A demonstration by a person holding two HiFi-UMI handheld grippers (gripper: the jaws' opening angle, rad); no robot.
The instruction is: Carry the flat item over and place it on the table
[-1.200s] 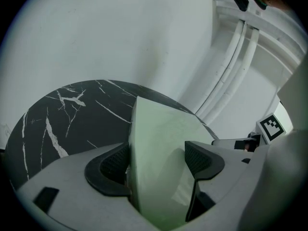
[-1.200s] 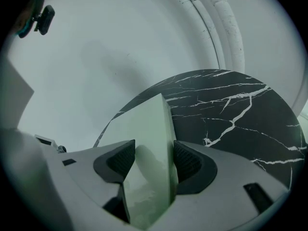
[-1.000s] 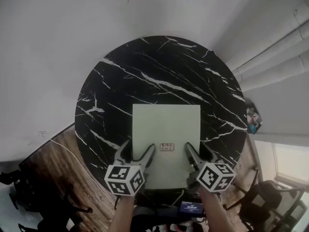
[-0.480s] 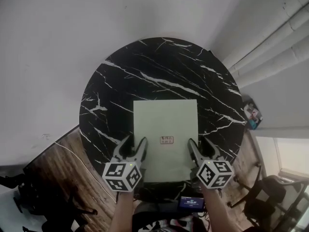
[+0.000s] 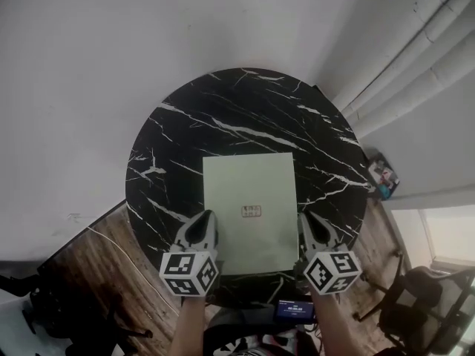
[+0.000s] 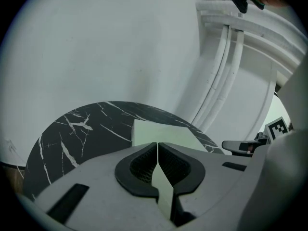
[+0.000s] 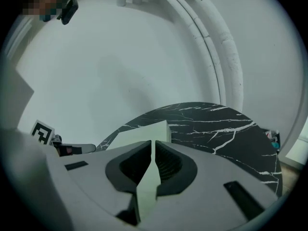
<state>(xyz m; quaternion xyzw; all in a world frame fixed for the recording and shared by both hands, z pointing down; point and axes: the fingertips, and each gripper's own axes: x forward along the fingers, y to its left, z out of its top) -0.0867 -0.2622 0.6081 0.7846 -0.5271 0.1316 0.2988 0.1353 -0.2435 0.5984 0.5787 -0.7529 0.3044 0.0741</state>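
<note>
A flat pale green sheet (image 5: 249, 191) with a small label (image 5: 251, 211) lies over the near half of the round black marble table (image 5: 223, 110). My left gripper (image 5: 205, 221) is shut on the sheet's near left edge. My right gripper (image 5: 306, 225) is shut on its near right edge, its jaws having just closed on it. In the left gripper view the sheet (image 6: 159, 134) runs edge-on between the pads of the left gripper (image 6: 157, 146). The right gripper view shows the same: the right gripper (image 7: 152, 143) pinches the sheet (image 7: 149, 131) above the table (image 7: 216, 124).
White pipes (image 5: 415, 73) run along the wall at the right. Wooden floor (image 5: 111, 265) shows on the near left, and a dark chair (image 5: 415, 302) stands at the near right. A small device with a lit screen (image 5: 295, 310) sits below the table's near edge.
Both grippers stood open astride the sheet's near edge and have closed on it. The sheet's near side has risen a little with them.
</note>
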